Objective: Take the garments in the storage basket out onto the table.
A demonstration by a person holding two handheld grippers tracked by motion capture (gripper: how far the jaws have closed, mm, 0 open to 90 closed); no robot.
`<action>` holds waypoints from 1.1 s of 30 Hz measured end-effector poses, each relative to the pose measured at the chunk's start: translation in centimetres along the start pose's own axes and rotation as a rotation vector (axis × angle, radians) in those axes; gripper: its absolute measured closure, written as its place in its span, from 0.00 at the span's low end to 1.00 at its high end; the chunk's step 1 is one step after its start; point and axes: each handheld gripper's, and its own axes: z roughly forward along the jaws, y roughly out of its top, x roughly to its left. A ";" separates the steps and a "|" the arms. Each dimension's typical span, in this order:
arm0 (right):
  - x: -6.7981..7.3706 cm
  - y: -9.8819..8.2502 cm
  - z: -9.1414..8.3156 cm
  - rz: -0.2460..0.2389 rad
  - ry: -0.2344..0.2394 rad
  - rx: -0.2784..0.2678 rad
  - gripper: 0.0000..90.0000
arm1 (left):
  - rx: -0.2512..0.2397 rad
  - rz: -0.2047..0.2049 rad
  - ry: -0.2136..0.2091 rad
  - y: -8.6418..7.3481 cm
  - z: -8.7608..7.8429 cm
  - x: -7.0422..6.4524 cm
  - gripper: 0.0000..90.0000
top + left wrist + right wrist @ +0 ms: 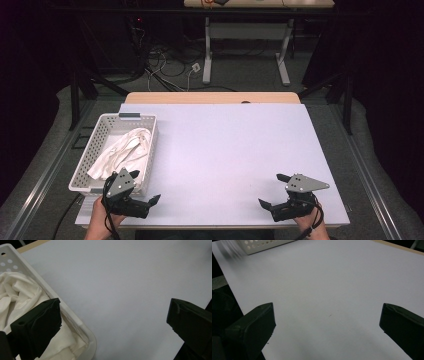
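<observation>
From the high view, a white perforated plastic basket sits on the left part of the pale grey tabletop, near the person's edge. A crumpled white cloth lies inside it, heaped toward the near end. The left gripper is held at the basket's near right corner, its jaws spread wide with nothing between them; one jaw is over the basket's corner, the other over bare table. The right gripper hovers near the table's near right corner, well apart from the basket, jaws equally wide and empty. Beyond the table's far wooden edge, a tangle of dark cables lies on the floor beside the white legs of a second desk. Nothing stands between either gripper and the basket.

In the left gripper view, the basket's rounded rim runs diagonally between the jaws, and the cloth sits just behind the left jaw, not touching it as far as can be told.

In the right gripper view, the jaws frame bare tabletop; the basket's holed wall shows far off at the top left, partly blurred.

No writing or label is legible anywhere.
</observation>
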 end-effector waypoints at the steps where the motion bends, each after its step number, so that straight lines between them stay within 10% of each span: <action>1: 0.0 0.0 0.0 -0.003 0.001 0.001 0.00 | 0.001 -0.001 0.003 0.0 0.0 0.0 0.00; 33: 0.0 0.0 0.1 -0.005 -0.002 0.010 0.00 | 0.052 -0.022 0.053 3.2 0.0 2.7 0.00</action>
